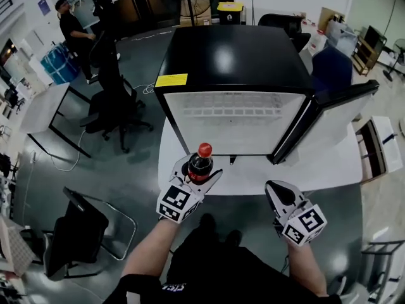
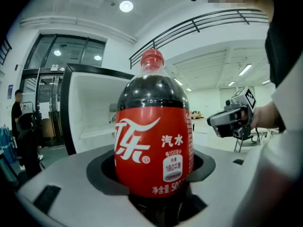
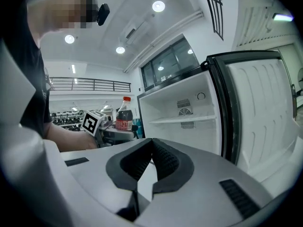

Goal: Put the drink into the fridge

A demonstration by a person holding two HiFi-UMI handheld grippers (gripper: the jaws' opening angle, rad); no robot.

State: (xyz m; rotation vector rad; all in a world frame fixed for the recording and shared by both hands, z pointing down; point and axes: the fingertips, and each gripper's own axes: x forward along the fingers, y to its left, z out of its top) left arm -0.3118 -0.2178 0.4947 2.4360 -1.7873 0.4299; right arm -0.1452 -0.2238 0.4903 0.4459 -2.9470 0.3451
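The fridge (image 1: pixel 234 75) sat on the white table (image 1: pixel 335 166) with its door (image 1: pixel 332 116) swung wide to your right and the cavity facing you. In the right gripper view one shelf (image 3: pixel 182 119) crossed the cavity, and there was bare room above and below it as far as showed. Edges to mind were the front frame, the shelf lip and the door edge on the right. Nothing stood between the bottle and the opening.

The drink (image 1: pixel 200 162), a cola bottle, was upright in your left gripper (image 1: pixel 199 175), just in front of the opening and over the table's near part. The jaws were clamped round the labelled body, low on it. Dark liquid reached the shoulder, so it was probably full: fairly heavy, stiff under pressure, with a smooth label likely to slip. The body hold looked sound; held by the neck it would likely swing. It was tall and narrow, so it would want a flat landing.

Your right gripper (image 1: pixel 276 189) hung by the table edge, well apart from the bottle, jaws pressed together on nothing. The red cap (image 1: pixel 204 149) was on.
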